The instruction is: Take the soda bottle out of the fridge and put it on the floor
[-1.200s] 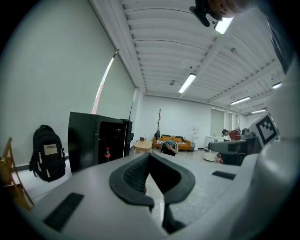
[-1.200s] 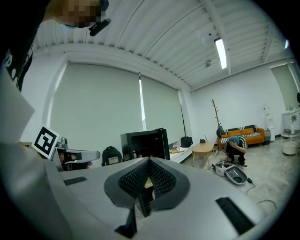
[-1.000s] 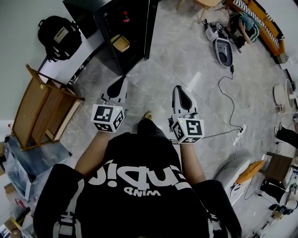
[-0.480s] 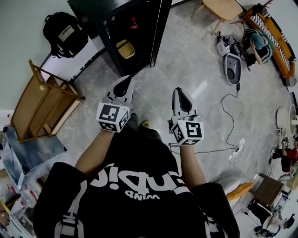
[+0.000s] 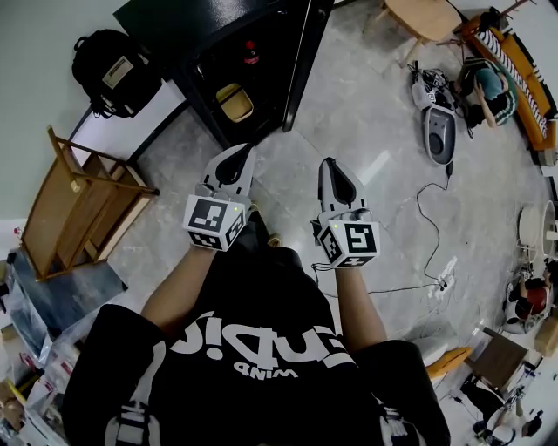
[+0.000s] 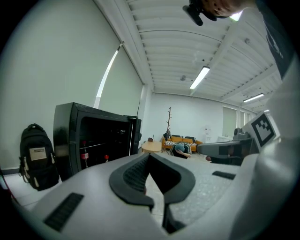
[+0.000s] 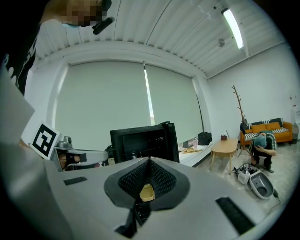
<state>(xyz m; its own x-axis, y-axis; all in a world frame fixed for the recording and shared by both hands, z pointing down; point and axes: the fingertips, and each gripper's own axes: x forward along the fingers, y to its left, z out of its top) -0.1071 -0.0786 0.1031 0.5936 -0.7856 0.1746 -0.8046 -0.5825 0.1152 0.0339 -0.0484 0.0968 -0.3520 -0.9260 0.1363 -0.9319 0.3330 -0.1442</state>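
One fridge [image 5: 200, 22], one backpack [image 5: 109, 74], one wooden table [image 5: 427, 16].

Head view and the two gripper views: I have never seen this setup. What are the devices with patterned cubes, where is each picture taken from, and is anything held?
A person on a grey floor holds a hand-held two-jaw tool in each hand; the patterned cubes are part of those tools. The head view looks down from the person's head: left tool at left, right tool at right. Each gripper view rides on one tool and looks along its jaws. Both tools are shut and hold nothing. Ahead stands a black fridge with its door open; a red-capped bottle and a yellow container show inside.
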